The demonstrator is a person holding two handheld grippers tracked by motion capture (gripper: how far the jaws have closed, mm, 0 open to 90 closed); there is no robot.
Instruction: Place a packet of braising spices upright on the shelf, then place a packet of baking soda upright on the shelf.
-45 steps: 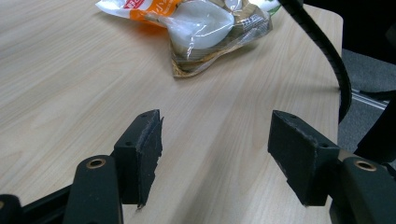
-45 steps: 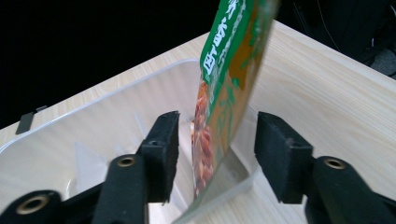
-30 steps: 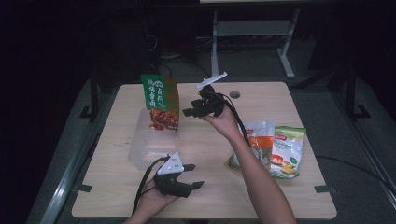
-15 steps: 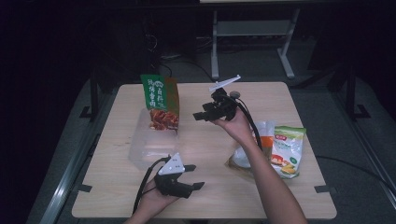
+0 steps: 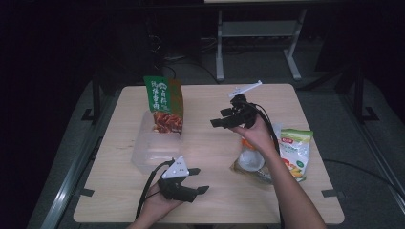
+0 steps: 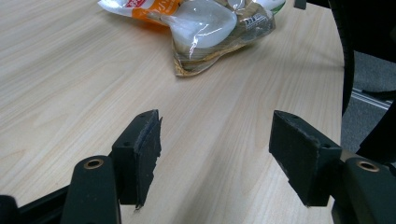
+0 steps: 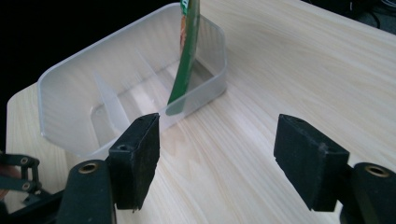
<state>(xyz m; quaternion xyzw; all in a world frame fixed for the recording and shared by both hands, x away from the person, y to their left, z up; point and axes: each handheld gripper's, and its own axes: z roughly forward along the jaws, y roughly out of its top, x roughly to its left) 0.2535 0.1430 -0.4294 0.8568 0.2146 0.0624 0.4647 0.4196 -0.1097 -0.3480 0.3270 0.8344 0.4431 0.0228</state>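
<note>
Packing snack bags into the clear bin point(image 5: 155, 150), by the look of it. Bin sits left-centre on the desk point(image 5: 210, 200); green-and-red bag point(image 5: 165, 104) already stands upright in its far end, leaning on the far wall. So one bag in.

Left claw point(image 5: 196, 180) at the near edge, just right of the bin's near corner, low over the desk, jaws spread, nothing between them. In the left gripper view it looks across bare wood toward the clear pouch point(image 6: 219, 28).

Right claw point(image 5: 216, 118) mid-desk, held up off the surface, aimed left at the bin. Jaws have just been opening; released, nothing between them in the right gripper view, bin point(image 7: 121, 93) and bag point(image 7: 187, 51) beyond.

Left to do: clear pouch point(image 5: 250, 162) and green-yellow bag point(image 5: 296, 150) lie in a heap at the right, partly under the right forearm, well apart from the bin. Roughly a third done, I'd judge.

Surface: pale wood-grain top, rounded corners. Room dark; grey metal frame point(image 5: 258, 33) beyond far edge, cables on floor.
</note>
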